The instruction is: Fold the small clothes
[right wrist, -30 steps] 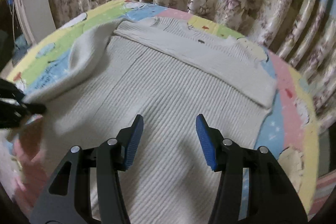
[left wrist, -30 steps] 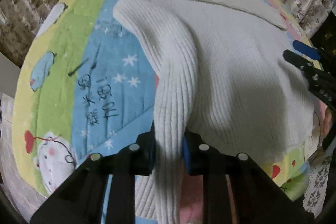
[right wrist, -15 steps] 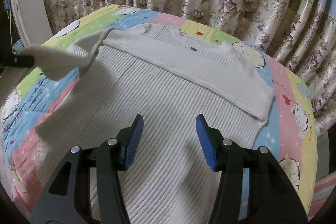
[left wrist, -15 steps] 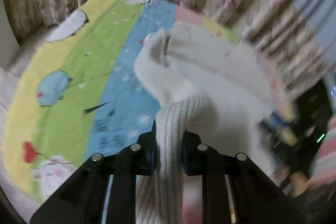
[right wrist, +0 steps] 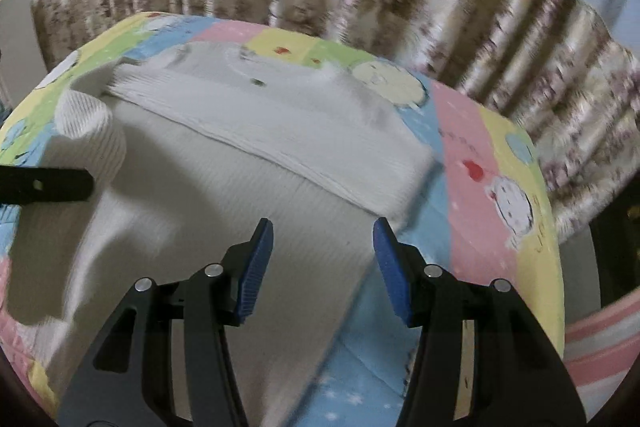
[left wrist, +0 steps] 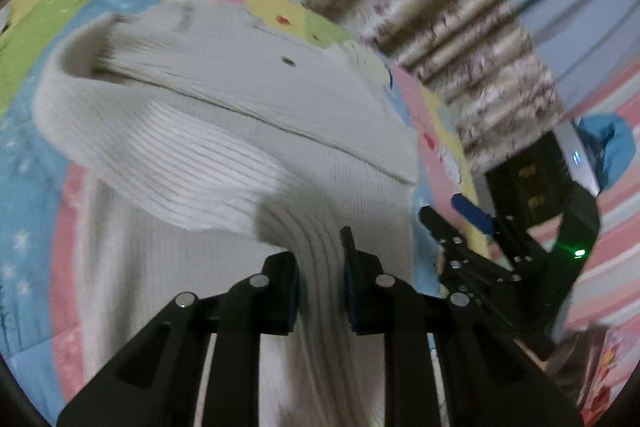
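Note: soft, limp ribbed sweater (left wrist: 224, 163); your left gripper (left wrist: 320, 267) pinches its sleeve (left wrist: 316, 307), right gripper (right wrist: 323, 259) spread, empty.

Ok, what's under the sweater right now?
The white sweater lies on a colourful cartoon-print quilt, which shows around its edges. The left gripper holds the sleeve over the body. What lies beneath the body is covered.

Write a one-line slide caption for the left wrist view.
Left tool shut on the white ribbed sweater's sleeve, carrying it across the sweater on a colourful quilt; right tool open alongside.
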Motion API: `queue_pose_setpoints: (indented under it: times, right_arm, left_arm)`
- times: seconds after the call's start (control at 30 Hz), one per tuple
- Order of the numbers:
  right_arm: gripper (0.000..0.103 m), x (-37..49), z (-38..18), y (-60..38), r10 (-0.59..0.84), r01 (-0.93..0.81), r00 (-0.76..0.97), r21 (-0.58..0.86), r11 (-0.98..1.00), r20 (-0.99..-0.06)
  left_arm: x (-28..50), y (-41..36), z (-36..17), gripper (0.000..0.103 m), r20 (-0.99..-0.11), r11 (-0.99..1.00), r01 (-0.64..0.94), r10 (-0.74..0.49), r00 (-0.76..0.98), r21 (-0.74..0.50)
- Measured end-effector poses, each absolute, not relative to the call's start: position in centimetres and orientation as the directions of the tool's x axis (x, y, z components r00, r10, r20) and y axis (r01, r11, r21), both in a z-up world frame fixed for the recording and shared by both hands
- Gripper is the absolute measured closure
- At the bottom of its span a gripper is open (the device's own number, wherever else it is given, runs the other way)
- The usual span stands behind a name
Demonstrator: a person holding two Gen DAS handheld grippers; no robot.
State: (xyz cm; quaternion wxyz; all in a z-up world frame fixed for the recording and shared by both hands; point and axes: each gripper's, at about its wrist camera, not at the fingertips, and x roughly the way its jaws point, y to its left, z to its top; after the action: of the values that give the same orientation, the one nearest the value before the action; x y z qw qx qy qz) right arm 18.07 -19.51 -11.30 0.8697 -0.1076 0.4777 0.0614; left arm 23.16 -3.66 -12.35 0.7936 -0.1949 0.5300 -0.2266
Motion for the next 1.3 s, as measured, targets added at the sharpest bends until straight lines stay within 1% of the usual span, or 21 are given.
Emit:
queue_pose_setpoints:
  times: [0.07, 0.1, 0.13, 0.2, 0.3, 0.37, 0.5, 0.6, 0.7, 0.73, 0.77, 0.8, 0.83, 0.97, 1.03, 1.1, 1.13, 1.23, 1.3]
  right_arm:
    - [0.05, 17.6, -11.6, -20.3, 0.011, -0.201, 0.525, -0.112, 0.973, -0.851]
    - [0.05, 17.4, -11.7, -20.3, 0.013, -0.204, 0.522, -0.11, 0.973, -0.853]
    - [0.05, 17.1, -11.9, -20.3, 0.016, -0.209, 0.516, -0.107, 0.972, -0.856]
    - [0.05, 16.7, -12.0, -20.2, 0.037, -0.22, 0.505, -0.087, 0.972, -0.862]
    - [0.05, 16.2, -12.1, -19.4, 0.101, -0.249, 0.485, -0.026, 0.968, -0.869]
    - [0.05, 15.6, -11.9, -18.4, 0.185, -0.279, 0.46, 0.056, 0.959, -0.869]
    - [0.05, 14.8, -11.7, -16.6, 0.331, -0.33, 0.396, 0.203, 0.922, -0.857]
    - [0.05, 14.5, -11.8, -15.3, 0.393, -0.355, 0.341, 0.269, 0.895, -0.854]
    - [0.05, 14.2, -12.5, -14.1, 0.413, -0.377, 0.287, 0.294, 0.878, -0.864]
    - [0.051, 14.3, -13.1, -13.6, 0.399, -0.386, 0.264, 0.282, 0.878, -0.878]
    - [0.067, 14.3, -13.6, -13.2, 0.383, -0.396, 0.25, 0.267, 0.879, -0.889]
    - [0.082, 14.4, -14.0, -13.0, 0.367, -0.403, 0.244, 0.251, 0.88, -0.897]
    - [0.089, 14.5, -14.1, -12.9, 0.354, -0.406, 0.251, 0.234, 0.883, -0.901]
    - [0.091, 16.3, -13.2, -13.8, 0.27, -0.411, 0.34, 0.116, 0.904, -0.901]
    - [0.091, 18.0, -11.5, -14.7, 0.22, -0.38, 0.433, 0.044, 0.924, -0.874]
    - [0.092, 19.8, -9.4, -15.6, 0.167, -0.338, 0.536, -0.029, 0.941, -0.828]
    - [0.092, 20.8, -7.9, -15.9, 0.13, -0.311, 0.605, -0.082, 0.947, -0.786]
    - [0.092, 23.0, -4.8, -17.0, 0.117, -0.26, 0.734, -0.118, 0.958, -0.669]
    - [0.092, 23.5, -4.1, -17.4, 0.114, -0.251, 0.775, -0.138, 0.958, -0.621]
  left_arm:
    - [23.7, -5.3, -13.6, 0.079, -0.813, 0.862, 0.163, -0.508, 0.286, -0.481]
    - [23.6, -5.5, -13.8, 0.066, -0.827, 0.872, 0.166, -0.49, 0.277, -0.461]
    - [23.5, -5.7, -14.0, 0.045, -0.845, 0.884, 0.174, -0.466, 0.261, -0.434]
    - [23.1, -5.2, -13.6, 0.028, -0.855, 0.894, 0.188, -0.445, 0.268, -0.407]
    - [21.9, -4.1, -12.2, 0.027, -0.873, 0.915, 0.258, -0.381, 0.304, -0.31]
    - [21.5, -3.0, -11.6, 0.027, -0.878, 0.929, 0.285, -0.329, 0.347, -0.235]
    - [22.8, 0.7, -11.4, 0.027, -0.889, 0.963, 0.261, -0.176, 0.423, -0.066]
    - [23.9, 2.9, -11.5, 0.027, -0.893, 0.971, 0.223, -0.174, 0.414, -0.086]
    - [25.0, 4.7, -11.7, 0.027, -0.893, 0.979, 0.183, -0.163, 0.419, -0.093]
    - [25.1, 5.3, -11.8, 0.027, -0.895, 0.98, 0.174, -0.164, 0.415, -0.099]
    - [25.2, 5.8, -11.8, 0.027, -0.896, 0.98, 0.17, -0.169, 0.41, -0.107]
    - [25.5, 6.0, -12.0, 0.027, -0.898, 0.979, 0.163, -0.176, 0.403, -0.118]
    - [25.6, 6.4, -12.3, 0.027, -0.901, 0.979, 0.154, -0.183, 0.394, -0.132]
    - [26.4, 6.9, -12.7, 0.027, -0.906, 0.98, 0.141, -0.185, 0.38, -0.141]
    - [27.0, 7.2, -12.5, 0.027, -0.903, 0.983, 0.132, -0.173, 0.392, -0.131]
    - [27.3, 7.7, -12.0, 0.027, -0.898, 0.983, 0.117, -0.174, 0.405, -0.138]
    - [27.6, 8.0, -11.6, 0.027, -0.892, 0.983, 0.107, -0.181, 0.414, -0.149]
    - [28.3, 8.6, -10.4, 0.027, -0.878, 0.984, 0.086, -0.178, 0.444, -0.155]
    - [28.5, 8.7, -9.7, 0.027, -0.869, 0.984, 0.075, -0.175, 0.462, -0.158]
